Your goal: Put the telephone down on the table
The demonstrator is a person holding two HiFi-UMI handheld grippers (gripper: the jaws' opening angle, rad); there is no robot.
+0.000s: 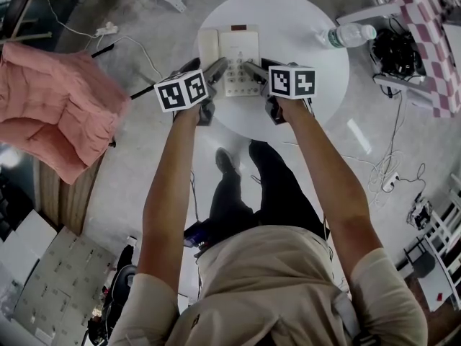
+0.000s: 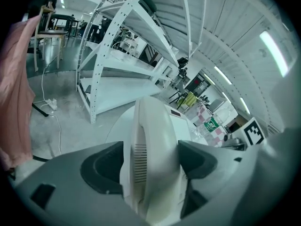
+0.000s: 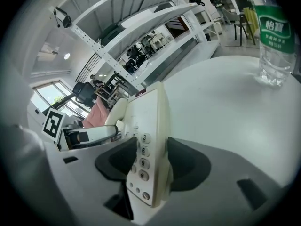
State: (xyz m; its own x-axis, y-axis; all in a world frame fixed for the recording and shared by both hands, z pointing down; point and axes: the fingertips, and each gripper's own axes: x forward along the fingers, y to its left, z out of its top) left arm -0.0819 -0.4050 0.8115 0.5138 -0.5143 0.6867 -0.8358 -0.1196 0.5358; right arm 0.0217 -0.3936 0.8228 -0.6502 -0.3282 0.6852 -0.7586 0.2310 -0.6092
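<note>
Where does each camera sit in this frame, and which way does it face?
Head view: on the head, looking steeply down at the table; forearms, torso, legs show.
Left gripper view: along the left gripper, shut on the telephone at its handset.
Right gripper view: along the right gripper, shut on its keypad side.
All three share the telephone.

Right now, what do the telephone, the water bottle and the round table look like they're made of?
The telephone looks like hard cream plastic, matte, with moulded slits and buttons. The water bottle is thin clear plastic, see-through, green label. The round table has a smooth white top with soft sheen, perhaps laminate or painted board; I cannot tell.
</note>
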